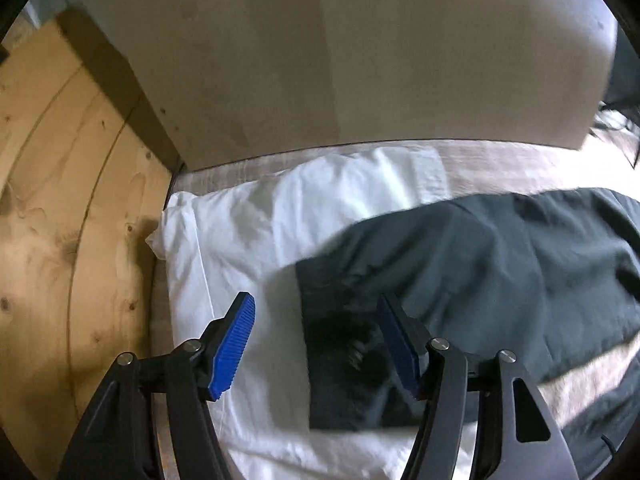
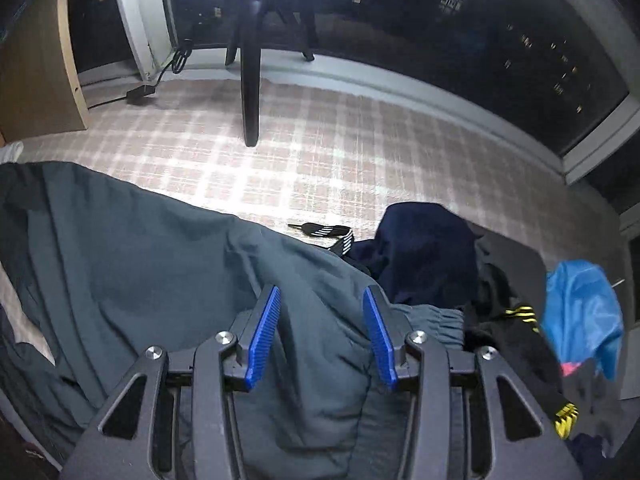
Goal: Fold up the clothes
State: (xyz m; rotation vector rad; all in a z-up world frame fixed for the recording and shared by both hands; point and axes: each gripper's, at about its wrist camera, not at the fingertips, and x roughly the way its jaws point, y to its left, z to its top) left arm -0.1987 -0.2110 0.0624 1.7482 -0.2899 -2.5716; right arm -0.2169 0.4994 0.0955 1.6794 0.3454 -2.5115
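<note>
**Both claws spread over the dark green garment on the bed**

The left claw [image 1: 316, 344] hangs with its blue pads wide apart, holding nothing. Below it lies one squared end of the dark green garment [image 1: 480, 256], whose straight edge crosses a white pillow [image 1: 248, 216]. The right-hand pad sits over the dark cloth, the left-hand pad over bare pillow. To the left the pillow's corner meets a wooden panel [image 1: 60, 200], and a beige headboard [image 1: 320, 60] rises just behind it, so that side is closed in.

The right claw [image 2: 322, 340] is also spread, its pads [image 2: 262, 340] standing either side of a raised fold of the same garment [image 2: 160, 264]; whether they touch the cloth cannot be told. Just to the right lies a pile of other clothes: a navy piece [image 2: 428, 248], a black one with yellow stripes [image 2: 516, 320] and a bright blue one [image 2: 580, 308]. Beyond the garment's far edge a broad stretch of plaid bedcover [image 2: 340, 152] lies open, up to a dark window [image 2: 480, 40] and a black stand leg [image 2: 250, 80].
</note>
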